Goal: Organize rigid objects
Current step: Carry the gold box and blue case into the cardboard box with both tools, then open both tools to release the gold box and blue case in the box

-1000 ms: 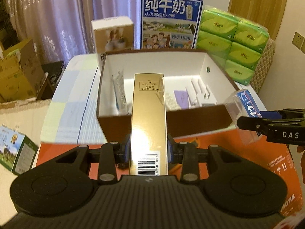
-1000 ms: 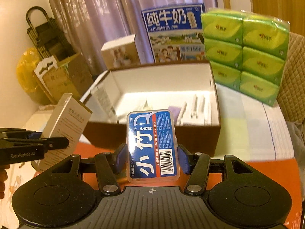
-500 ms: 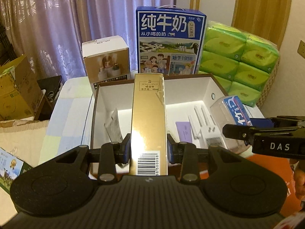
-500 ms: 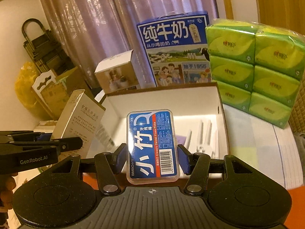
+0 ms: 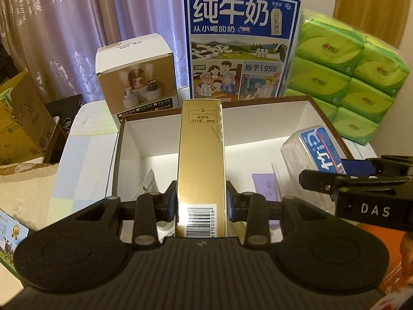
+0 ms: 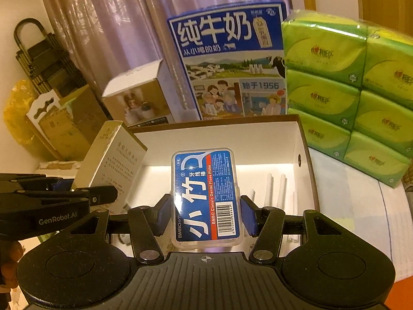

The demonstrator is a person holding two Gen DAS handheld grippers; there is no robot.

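My left gripper (image 5: 201, 204) is shut on a long gold carton (image 5: 200, 155), held lengthwise over the open brown box with white inside (image 5: 258, 121). My right gripper (image 6: 206, 214) is shut on a clear floss-pick case with a blue label (image 6: 206, 193), also over that box (image 6: 258, 139). In the left wrist view the floss case (image 5: 315, 149) and the right gripper (image 5: 361, 193) hang at the right. The right wrist view shows the gold carton (image 6: 113, 162) and the left gripper (image 6: 51, 201) at the left. White sticks (image 6: 276, 188) and a purple card (image 5: 265, 183) lie on the box floor.
Behind the box stand a blue milk carton case (image 5: 240, 44), a white-and-brown humidifier box (image 5: 136, 75) and a stack of green tissue packs (image 5: 348, 77). Cardboard boxes (image 5: 18, 124) sit off the table at the left. An orange box (image 5: 392, 253) lies at the near right.
Both grippers have moved forward with their loads, from in front of the brown box to above its inside. The box and the items behind it now look nearer.
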